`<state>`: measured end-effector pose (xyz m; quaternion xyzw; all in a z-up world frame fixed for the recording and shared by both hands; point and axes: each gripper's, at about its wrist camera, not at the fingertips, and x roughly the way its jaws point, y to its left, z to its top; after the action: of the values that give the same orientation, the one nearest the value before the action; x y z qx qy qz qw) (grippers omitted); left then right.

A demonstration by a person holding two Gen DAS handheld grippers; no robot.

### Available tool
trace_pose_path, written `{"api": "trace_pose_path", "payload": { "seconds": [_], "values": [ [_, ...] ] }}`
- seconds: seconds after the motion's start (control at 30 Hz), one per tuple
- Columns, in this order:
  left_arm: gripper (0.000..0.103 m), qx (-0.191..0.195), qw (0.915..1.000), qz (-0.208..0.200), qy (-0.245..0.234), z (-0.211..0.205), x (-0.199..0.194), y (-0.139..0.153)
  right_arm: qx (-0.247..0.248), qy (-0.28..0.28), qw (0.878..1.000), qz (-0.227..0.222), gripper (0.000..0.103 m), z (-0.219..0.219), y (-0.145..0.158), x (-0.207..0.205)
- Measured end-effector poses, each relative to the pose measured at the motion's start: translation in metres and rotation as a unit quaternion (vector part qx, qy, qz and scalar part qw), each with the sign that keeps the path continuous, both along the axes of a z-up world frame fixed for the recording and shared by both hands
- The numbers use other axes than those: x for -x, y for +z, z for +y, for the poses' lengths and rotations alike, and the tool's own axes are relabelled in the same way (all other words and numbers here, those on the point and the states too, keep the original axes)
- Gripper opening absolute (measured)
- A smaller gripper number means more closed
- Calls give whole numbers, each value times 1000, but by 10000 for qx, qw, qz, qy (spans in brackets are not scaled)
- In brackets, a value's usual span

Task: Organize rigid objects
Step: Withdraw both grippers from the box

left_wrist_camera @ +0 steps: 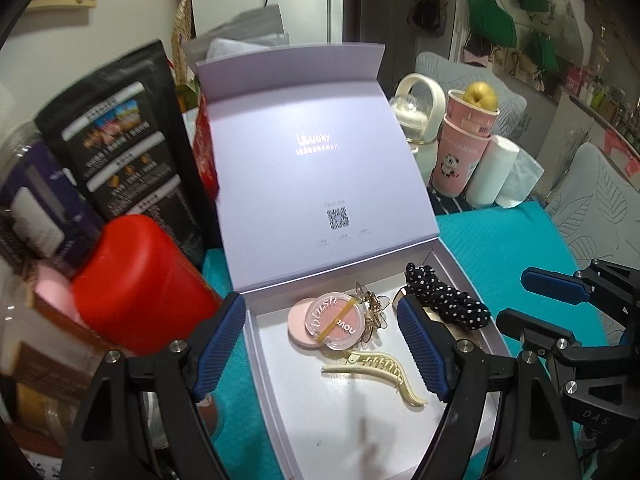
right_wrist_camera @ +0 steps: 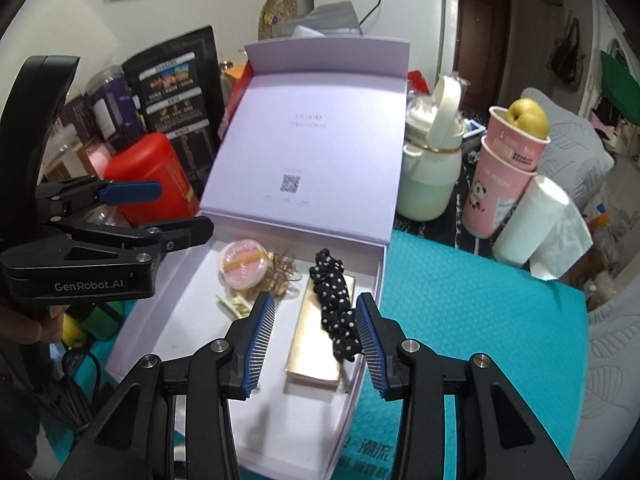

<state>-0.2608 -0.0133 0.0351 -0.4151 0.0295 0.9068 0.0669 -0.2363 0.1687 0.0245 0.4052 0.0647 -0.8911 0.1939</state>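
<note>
Lavender card: gift box lies open on the teal mat, lid propped upright.
Contents: blush compact, cream claw clip, dotted scrunchie on a gold case, wire clips.
Left gripper: jaws apart, empty, above the box.
Right gripper: jaws apart, empty, straddling the scrunchie.
Risk: a careless pass may knock the lid shut or drag the scrunchie out.
</note>
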Motion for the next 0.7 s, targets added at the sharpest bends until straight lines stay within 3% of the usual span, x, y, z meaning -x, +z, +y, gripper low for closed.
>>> {"api": "trace_pose_path", "payload": {
  "seconds": [0.4,0.7],
  "values": [
    [78,16,9988,489,-100,3,-47,43,68,-26,9990,440,45,-2,40,-44],
    [78,152,9969,746,-190,9,-88,61,180,-46,9975,682,54,3,61,-87]
  ]
}}
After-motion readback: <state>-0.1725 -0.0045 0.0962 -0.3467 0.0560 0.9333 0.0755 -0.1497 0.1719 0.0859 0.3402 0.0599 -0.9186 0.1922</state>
